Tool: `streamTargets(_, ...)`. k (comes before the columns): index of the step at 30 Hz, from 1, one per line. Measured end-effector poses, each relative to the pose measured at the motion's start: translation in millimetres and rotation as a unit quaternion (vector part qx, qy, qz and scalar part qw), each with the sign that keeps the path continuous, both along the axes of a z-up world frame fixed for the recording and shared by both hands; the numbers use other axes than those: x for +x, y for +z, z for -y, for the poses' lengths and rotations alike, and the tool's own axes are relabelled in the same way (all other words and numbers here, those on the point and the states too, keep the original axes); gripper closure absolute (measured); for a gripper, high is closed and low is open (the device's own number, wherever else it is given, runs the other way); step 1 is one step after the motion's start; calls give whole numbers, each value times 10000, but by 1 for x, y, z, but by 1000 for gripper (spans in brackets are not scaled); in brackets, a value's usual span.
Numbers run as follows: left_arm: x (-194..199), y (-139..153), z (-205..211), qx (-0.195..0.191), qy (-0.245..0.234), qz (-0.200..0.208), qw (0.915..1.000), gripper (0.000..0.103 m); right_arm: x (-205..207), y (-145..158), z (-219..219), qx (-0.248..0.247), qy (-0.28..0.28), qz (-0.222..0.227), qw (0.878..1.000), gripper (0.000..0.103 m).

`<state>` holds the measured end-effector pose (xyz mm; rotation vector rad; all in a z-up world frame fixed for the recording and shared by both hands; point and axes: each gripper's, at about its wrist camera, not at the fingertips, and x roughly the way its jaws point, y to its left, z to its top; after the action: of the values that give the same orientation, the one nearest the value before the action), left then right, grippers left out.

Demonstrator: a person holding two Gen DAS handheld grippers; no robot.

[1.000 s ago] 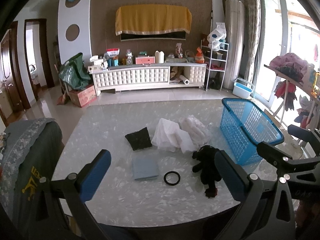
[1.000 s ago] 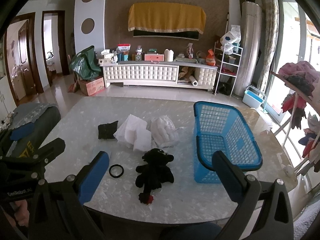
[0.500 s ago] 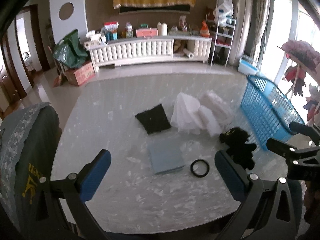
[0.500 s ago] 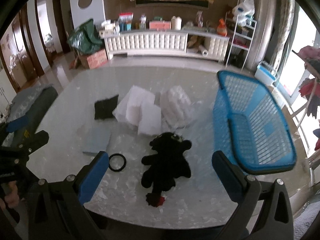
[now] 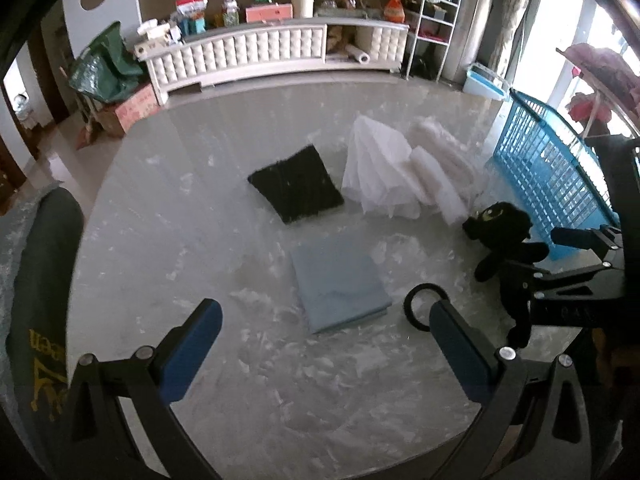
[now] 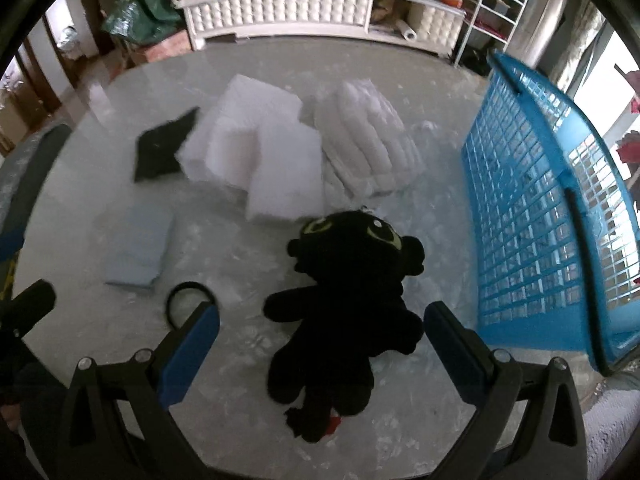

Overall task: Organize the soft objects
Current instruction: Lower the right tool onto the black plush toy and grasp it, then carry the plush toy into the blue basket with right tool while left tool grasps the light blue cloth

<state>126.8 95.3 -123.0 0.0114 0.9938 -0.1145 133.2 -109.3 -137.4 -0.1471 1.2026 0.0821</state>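
Right wrist view: black plush toy (image 6: 344, 300) lies flat between my spread right gripper (image 6: 322, 344) fingers, blue basket (image 6: 532, 216) right, hair ring (image 6: 192, 304) left; left gripper (image 5: 326, 344) spread, empty.

Plush toy (image 6: 352, 280) lies on table (image 6: 248, 380), basket (image 6: 540, 216) right, ring (image 6: 192, 304) left.

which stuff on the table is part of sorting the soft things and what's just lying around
Part of the job:
black plush toy
blue basket
white folded cloths
white padded bundle
black cloth
grey-blue folded cloth

Just lying about:
black ring, probably not soft
TV cabinet and its clutter
green bag
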Motion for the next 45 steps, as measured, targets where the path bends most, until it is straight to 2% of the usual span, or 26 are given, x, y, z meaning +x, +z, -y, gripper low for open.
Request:
streamTargets(2,5,-7,-4,-38,-54,-98,9999,0,3,-8,4,-55,-108,-112,9999,6)
streamTargets(6,17,-22,-10,-60,-207,-246,9995,0,9,-22,14,-200,-335,-345,9986,8)
streamTargets(11,31,-36,-16,-118,-327,-511,9981,0,16,-36,25,-40,-558,-549,9969,17)
streamTargets(19,54,-56,-15,-401,-572,-931,9932,0,31,-50,32,315,-339,-748,9961,31)
streamTargets(24,73,-66,-23,-274,-737,-1083,9910,0,31,-48,47,554,-242,-777,9951,42)
streamTargets(31,94,-87,-30,-104,-1088,-1329,9851,0,36,-50,54,506,-96,-723,9961,43)
streamTargets(37,103,-98,-16,80,-1375,-1305,9818,0,35,-45,29,518,-33,-714,9961,48)
streamTargets(41,102,-103,6,442,-1495,-1316,9790,1,33,-41,31,636,-29,-709,9954,52)
streamTargets(45,97,-104,22,484,-1513,-1311,9786,13,28,-39,36,779,-46,-722,9943,52)
